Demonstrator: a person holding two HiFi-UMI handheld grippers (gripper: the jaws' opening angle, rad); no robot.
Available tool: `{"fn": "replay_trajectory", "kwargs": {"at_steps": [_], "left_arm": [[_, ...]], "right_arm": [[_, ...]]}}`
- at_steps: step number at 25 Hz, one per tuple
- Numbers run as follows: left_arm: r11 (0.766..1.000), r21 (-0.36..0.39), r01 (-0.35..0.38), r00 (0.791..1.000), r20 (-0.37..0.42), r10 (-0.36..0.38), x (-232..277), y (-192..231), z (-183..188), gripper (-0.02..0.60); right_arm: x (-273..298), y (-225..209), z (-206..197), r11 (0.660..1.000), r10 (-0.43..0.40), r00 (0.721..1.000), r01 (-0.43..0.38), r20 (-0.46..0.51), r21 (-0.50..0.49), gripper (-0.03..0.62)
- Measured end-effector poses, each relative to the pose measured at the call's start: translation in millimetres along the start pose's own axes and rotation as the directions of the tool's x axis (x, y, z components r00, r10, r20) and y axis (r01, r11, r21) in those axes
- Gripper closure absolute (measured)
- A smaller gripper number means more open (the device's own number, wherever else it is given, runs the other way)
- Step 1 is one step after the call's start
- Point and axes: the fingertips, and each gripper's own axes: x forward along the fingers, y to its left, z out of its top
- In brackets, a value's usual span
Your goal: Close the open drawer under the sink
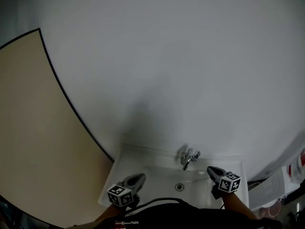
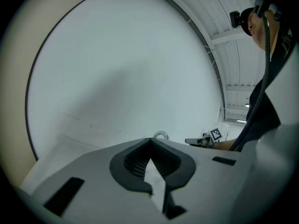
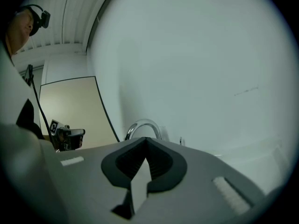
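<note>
We note a white sink (image 1: 143, 152) at 6 o'clock in the head view, set against a plain white wall (image 1: 167, 56). A beige panel (image 1: 33, 128) with a dark edge fills the 9 o'clock side. A chrome faucet (image 1: 188, 157) stands at the 12 o'clock rim of the basin, and the drain (image 1: 179, 187) lies just below it.

The left gripper (image 1: 138, 178) hovers over the basin's 8 o'clock edge. Its marker cube (image 1: 119, 194) is nearest the person. The left gripper view shows its jaws pressed together at the tips with nothing between them. The top of the faucet is just visible beyond.

The right gripper (image 1: 213, 171) hovers over the basin's 3 o'clock side, well apart from the left. Its marker cube (image 1: 229, 182) sits at the rear. The right gripper view shows its jaws pressed together and holding nothing, and the faucet's arch stands just past the tips at 12 o'clock.

Both grippers point toward the wall. Neither touches the sink as far as we can tell.

The drawer under the sink is out of sight in all three views, so we cannot report its position.
</note>
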Motion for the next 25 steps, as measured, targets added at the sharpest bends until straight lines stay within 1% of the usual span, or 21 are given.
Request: {"fn": "replay_trajectory", "kwargs": {"at_steps": [2,4,6,12,17,21,25], "left_arm": [[1.000,0.014,0.004,1.000,-0.007,-0.003,5.8,4.1,1.5,0.581],[1.000,0.013,0.006,1.000,-0.015,-0.006,9.6,9.2,-0.7,0.581],[1.000,-0.001,0.015,1.000,-0.024,-0.015,9.6,9.8,-1.4,0.581],[0.999,0.001,0.035,0.999,-0.039,-0.035,5.3,9.1,-5.7,0.581],[0.999,-0.004,0.053,0.997,-0.052,-0.053,11.2,13.7,-11.1,0.581],[0.998,-0.007,0.070,0.996,-0.057,-0.071,19.1,11.9,-12.2,0.581],[0.998,-0.007,0.067,0.996,-0.062,-0.068,18.0,9.7,-9.6,0.581]], "right_arm": [[4.3,-7.7,1.6,0.999,-0.009,1.000,0.009,0.023,0.038,0.594],[5.5,-12.1,-0.9,0.998,-0.026,0.999,0.024,0.033,0.053,0.594],[4.8,-8.5,-3.0,0.999,-0.034,0.999,0.032,0.034,0.043,0.594],[-0.2,6.0,-9.1,0.999,-0.051,0.999,0.051,0.018,0.008,0.594],[-1.9,2.5,-15.8,0.997,-0.076,0.997,0.076,-0.004,-0.001,0.594],[0.2,-0.1,-18.4,0.997,-0.079,0.997,0.079,-0.013,-0.014,0.594],[-2.3,2.0,-16.1,0.997,-0.074,0.997,0.074,-0.010,-0.022,0.594]]}}
